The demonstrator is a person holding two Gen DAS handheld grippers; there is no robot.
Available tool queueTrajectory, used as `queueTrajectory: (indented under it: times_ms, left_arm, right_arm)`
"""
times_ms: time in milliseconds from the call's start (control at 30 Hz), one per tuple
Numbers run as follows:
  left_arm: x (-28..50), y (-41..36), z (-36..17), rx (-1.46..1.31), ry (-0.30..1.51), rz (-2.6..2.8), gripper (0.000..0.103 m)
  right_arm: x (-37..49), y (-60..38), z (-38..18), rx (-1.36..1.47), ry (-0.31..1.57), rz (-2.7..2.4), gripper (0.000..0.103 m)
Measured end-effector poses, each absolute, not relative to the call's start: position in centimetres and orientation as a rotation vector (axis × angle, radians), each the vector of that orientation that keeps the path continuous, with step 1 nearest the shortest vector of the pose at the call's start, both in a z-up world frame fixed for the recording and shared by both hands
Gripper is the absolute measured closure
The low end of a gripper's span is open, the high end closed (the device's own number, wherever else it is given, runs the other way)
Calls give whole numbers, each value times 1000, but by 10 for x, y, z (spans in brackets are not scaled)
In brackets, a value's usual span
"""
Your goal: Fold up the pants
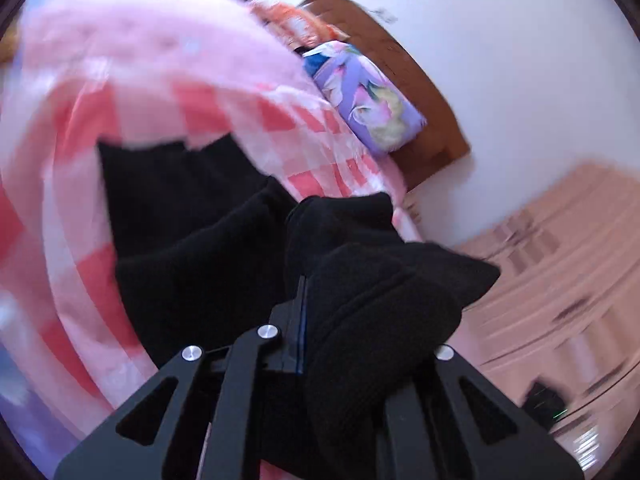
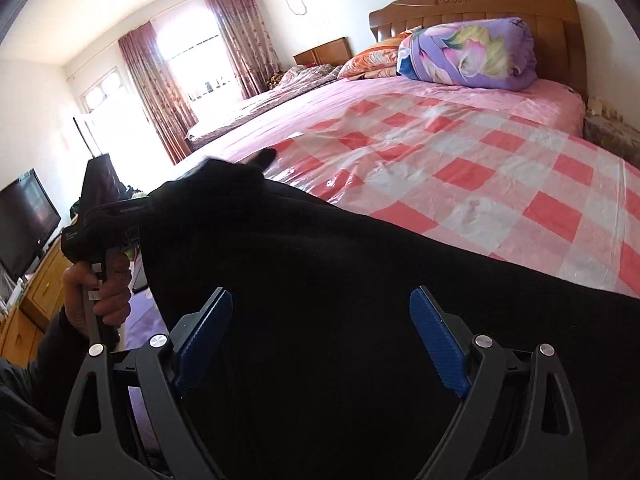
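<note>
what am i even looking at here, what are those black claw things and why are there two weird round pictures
Each round picture comes from a fisheye camera on a handheld gripper; a person holds one in each hand. The left gripper view shows its jaws shut on a bunched part of the black pants. The right gripper view shows blue-padded jaws open above the same pants, plus the person's hand holding the other tool. The pants lie on a bed with a pink checked sheet; a rolled purple quilt sits by the headboard.
</note>
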State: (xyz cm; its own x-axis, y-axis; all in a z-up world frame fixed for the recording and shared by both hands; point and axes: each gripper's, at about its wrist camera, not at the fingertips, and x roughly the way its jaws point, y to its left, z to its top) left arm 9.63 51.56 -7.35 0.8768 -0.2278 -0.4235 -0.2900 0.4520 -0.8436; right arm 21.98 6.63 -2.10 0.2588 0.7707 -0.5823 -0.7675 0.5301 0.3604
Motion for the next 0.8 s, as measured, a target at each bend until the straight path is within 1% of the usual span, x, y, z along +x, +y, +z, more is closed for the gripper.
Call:
queueTrajectory:
  times_ms: [67, 133, 267, 333, 433, 467, 500, 533, 600, 633, 667, 700, 733, 800]
  left_arm:
    - [94, 535, -106, -1332, 531, -25, 96]
    - [92, 539, -121, -1401, 553, -39, 95]
    - [93, 534, -115, -1337, 568, -32, 93]
    - [99, 532, -109, -1291, 587, -44, 84]
    - [110, 529, -96, -1185, 632, -30, 84]
    - [114, 528, -91, -1149, 645, -26, 82]
    - [116, 526, -86, -1125, 648, -34, 71]
    - [117, 525, -83, -1116, 645, -43, 57]
    - [115, 526, -79, -1125, 613, -68, 44]
    - [115, 527, -79, -1126, 602, -69, 41]
    - [115, 526, -79, -1125, 593, -65, 41]
    - [116, 526, -81, -1126, 583, -61, 41]
    - [114, 527, -83, -1124, 574, -54, 41]
    - [111, 521, -81, -1093, 569, -24, 44]
  right_arm:
    - [223, 64, -22, 28, 802, 1039, 15]
    - [225, 63, -23, 32, 808, 1035, 15]
    - [226, 65, -25, 25, 827, 1032, 15]
    - [226, 67, -25, 18, 833, 1036, 15]
    - [225, 69, -26, 5, 834, 1036, 15]
    - [225, 69, -26, 1, 834, 1033, 15]
    - [225, 70, -26, -5, 833, 1028, 15]
    - [223, 71, -25, -18, 829, 1016, 15]
    - [220, 81, -18, -98, 805, 1005, 15]
    - [218, 91, -13, -160, 774, 1001, 15]
    - [217, 104, -5, -224, 742, 1006, 15]
    - [216, 117, 3, -269, 718, 1039, 20]
    - [215, 131, 10, -312, 689, 1075, 28]
    - [215, 162, 18, -422, 624, 1100, 36]
